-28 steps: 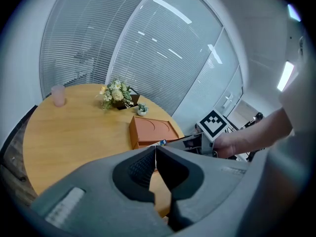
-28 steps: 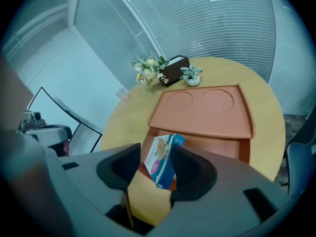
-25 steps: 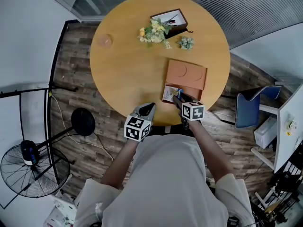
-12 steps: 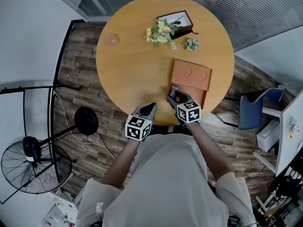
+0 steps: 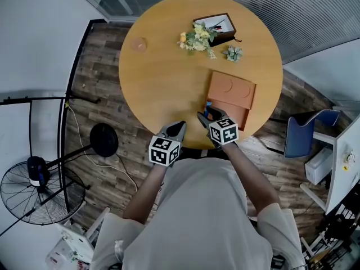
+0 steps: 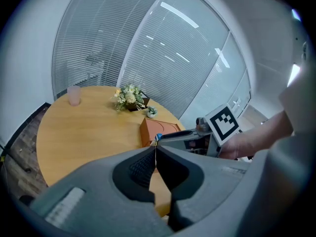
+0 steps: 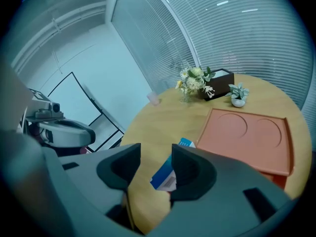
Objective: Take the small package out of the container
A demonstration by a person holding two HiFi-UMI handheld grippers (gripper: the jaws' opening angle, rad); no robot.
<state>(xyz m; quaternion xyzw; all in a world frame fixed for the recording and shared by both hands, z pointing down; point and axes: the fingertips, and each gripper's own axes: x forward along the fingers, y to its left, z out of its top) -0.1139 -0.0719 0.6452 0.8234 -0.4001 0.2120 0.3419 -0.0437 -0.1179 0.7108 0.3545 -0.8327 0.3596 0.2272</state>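
We judge the lift nearly done: our right gripper [image 7: 155, 154], jaws wide, pinches the small blue-and-white package [image 7: 165, 174] just beside the orange container [image 7: 247, 132] — the left gripper [image 6: 156, 154] idles, jaws pressed together, empty — so only setting it down remains.

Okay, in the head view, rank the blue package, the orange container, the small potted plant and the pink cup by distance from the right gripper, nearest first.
From the right gripper:
1. Blue package, right at its jaws.
2. Orange container, just beyond, to the right.
3. Small potted plant, farther back on the right.
4. Pink cup, far left edge.
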